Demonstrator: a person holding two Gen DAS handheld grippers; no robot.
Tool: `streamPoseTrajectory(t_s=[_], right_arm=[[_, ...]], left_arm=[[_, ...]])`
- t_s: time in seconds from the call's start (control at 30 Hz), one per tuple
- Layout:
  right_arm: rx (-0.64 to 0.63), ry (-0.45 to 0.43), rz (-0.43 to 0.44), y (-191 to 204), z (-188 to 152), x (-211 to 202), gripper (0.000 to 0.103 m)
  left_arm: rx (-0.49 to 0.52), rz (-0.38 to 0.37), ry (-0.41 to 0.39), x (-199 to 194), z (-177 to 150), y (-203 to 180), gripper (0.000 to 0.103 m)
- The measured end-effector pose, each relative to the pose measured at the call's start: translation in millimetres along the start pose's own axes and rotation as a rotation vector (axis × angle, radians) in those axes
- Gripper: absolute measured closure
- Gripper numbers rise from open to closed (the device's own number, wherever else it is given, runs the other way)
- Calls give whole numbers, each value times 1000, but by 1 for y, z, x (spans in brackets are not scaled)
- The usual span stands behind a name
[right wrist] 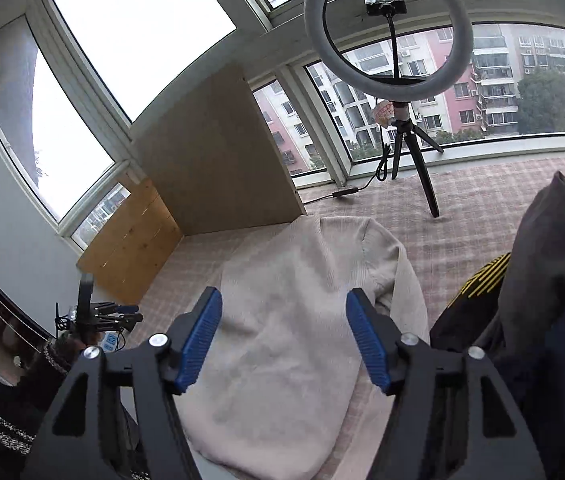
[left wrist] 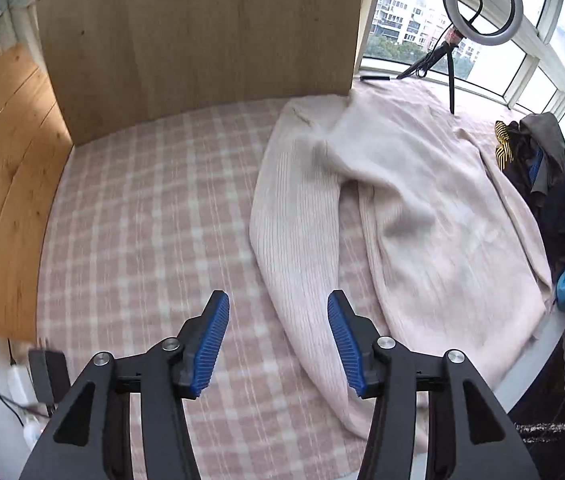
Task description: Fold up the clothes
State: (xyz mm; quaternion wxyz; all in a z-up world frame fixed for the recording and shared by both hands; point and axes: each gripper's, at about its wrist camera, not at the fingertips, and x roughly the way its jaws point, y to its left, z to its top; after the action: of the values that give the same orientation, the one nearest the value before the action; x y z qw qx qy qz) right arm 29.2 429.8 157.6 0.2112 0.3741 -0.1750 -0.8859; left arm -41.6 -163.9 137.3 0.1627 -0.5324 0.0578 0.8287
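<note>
A cream knit sweater [left wrist: 414, 200] lies spread on the pink plaid bed cover [left wrist: 142, 220], its long ribbed sleeve [left wrist: 298, 248] stretched toward me. My left gripper [left wrist: 278, 308] is open and empty, hovering above the cover just left of that sleeve. In the right wrist view the sweater [right wrist: 290, 320] lies below my right gripper [right wrist: 282, 304], which is open and empty above the sweater's body. The left gripper [right wrist: 116, 314] shows small at the left of that view.
A pile of dark clothes [left wrist: 554, 184] sits at the bed's right edge and fills the right of the right wrist view [right wrist: 542, 280]. A ring light on a tripod [right wrist: 398, 80] stands near the window. Wooden panels [left wrist: 202, 40] bound the bed's far side.
</note>
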Motion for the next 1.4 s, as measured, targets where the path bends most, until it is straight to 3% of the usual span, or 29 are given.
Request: streamPoseTrajectory(t_s=[0.1,0.27,0.37,0.4,0.43,0.57,0.63,0.67,0.73,0.8,0.9,0.97,1.07,1.23,1.27,1.3,1.37,1.4], right_arm=[[26,77,-74,6,-48,22,36],[86,229,-91,6,-106,80,36],[61,267,-109,11,-121,91,36],[56,268,-116,11,-123,91,36],[61,265,-116,11,-124,90,36],[60,257,-107,8,-127,81,36],[21,277,-104,11,-133,82,36],[-7,292,-110,12,-138,83,36],[-61,322,-119,16,-148,87,36],[-66,343,-124,11,-157,90,36],[-15,358,-123,-2,-165,93,36],[3,367,-116,-7,-170,92,36],[26,382,-103,-13,-176,91,36],[13,468,-39,-4,-198,102,36],[9,479,-23,-2,-202,104,36],[5,488,-8,1,-206,106,38],[-10,488,-7,8,-207,108,74],[-18,487,-9,11,-207,109,96]], left_arm=[[-57,-69,69,30,-33,-11,53],[-67,-16,164,78,-49,-31,54],[-74,-11,162,81,-46,-35,94],[-68,-12,151,76,-44,-35,95],[-66,23,132,69,-42,-31,95],[-76,336,15,25,-34,4,92],[-144,375,8,11,-36,28,87],[-186,343,10,6,-39,37,87],[-194,201,8,1,-49,26,86],[-135,88,30,7,-58,-5,73],[-69,12,79,22,-63,-43,51],[-25,-39,111,32,-66,-69,51],[41,-116,159,47,-71,-107,42],[128,-220,225,70,-76,-157,43],[127,-228,230,72,-76,-158,47],[122,-237,232,74,-76,-159,65],[110,-262,234,75,-75,-159,91],[101,-281,230,73,-73,-158,92]])
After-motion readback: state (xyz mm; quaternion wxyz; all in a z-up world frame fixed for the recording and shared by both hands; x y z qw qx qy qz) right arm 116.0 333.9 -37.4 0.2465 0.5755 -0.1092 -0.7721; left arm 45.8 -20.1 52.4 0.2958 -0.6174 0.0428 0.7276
